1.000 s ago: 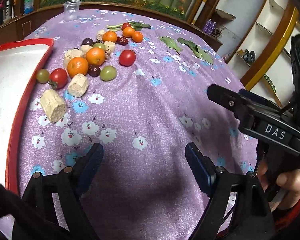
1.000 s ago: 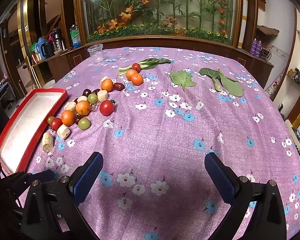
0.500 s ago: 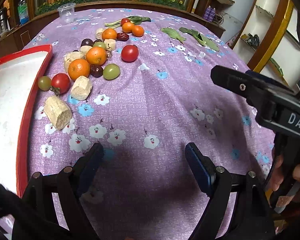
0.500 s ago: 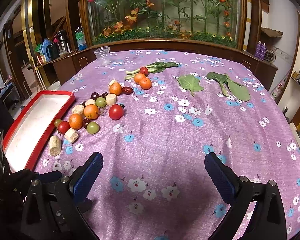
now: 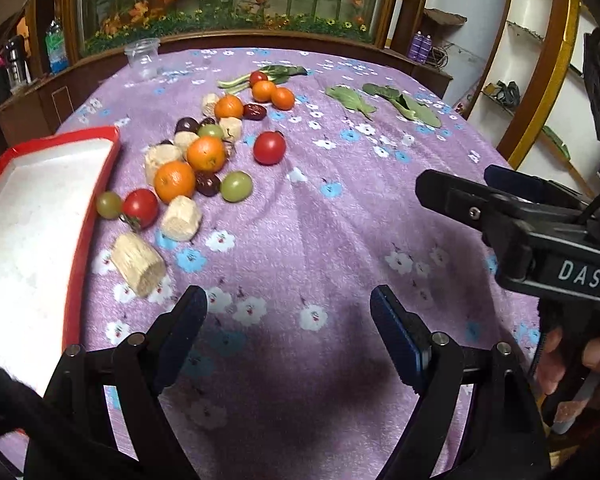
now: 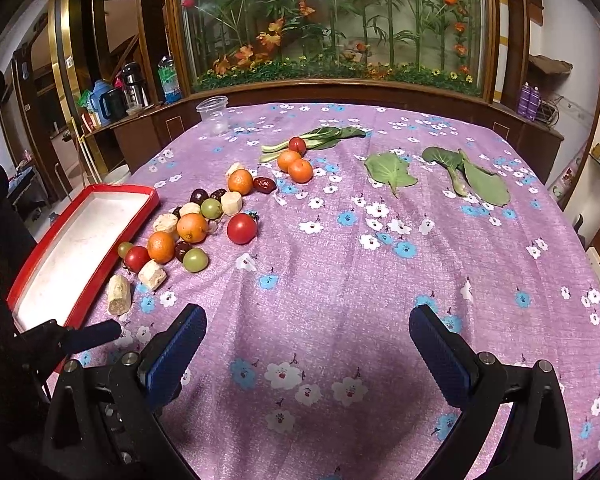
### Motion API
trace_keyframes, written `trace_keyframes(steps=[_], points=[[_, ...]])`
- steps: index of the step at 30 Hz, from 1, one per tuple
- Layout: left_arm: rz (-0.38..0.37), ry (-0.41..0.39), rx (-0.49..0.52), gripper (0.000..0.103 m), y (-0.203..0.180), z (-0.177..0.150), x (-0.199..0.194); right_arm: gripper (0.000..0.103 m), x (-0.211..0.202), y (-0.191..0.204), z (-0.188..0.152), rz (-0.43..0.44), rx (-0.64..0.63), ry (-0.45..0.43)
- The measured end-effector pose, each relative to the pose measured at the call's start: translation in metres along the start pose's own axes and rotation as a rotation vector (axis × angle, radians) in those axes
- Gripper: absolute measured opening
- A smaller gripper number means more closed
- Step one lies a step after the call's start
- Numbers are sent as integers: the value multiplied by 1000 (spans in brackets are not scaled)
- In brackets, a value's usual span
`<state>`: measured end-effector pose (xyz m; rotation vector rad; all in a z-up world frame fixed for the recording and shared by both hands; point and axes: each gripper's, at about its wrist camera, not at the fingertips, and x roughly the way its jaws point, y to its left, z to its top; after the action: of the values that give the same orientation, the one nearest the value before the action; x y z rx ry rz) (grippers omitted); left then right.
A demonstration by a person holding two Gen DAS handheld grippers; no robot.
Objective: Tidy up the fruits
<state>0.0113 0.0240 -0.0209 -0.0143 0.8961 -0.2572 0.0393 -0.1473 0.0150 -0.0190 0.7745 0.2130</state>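
Fruits (image 5: 204, 164) heaped beside red tray (image 5: 80, 236), left claw (image 5: 288, 320) apart, spread

Light is moderate and warm, coming from above. In both wrist views a soft dark shadow lies on the purple cloth (image 6: 340, 272) just ahead of each hand-held gripper, between its fingers. The lit plant display (image 6: 332, 24) far ahead shows a small bright glare spot near its top. Fisheye bending curves the desk (image 5: 188, 42) edge and the room's walls, and black corners ring each picture. In the left view, the red tray (image 5: 80, 216) to the left looks smeared and washed out white. The fruit ahead stays fairly sharp.
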Motion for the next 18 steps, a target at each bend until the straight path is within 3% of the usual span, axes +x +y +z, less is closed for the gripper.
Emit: trace_keyframes(steps=[18], points=[[26, -18, -26, 84, 12, 11, 2, 100, 4, 7, 18, 27, -31, -16]])
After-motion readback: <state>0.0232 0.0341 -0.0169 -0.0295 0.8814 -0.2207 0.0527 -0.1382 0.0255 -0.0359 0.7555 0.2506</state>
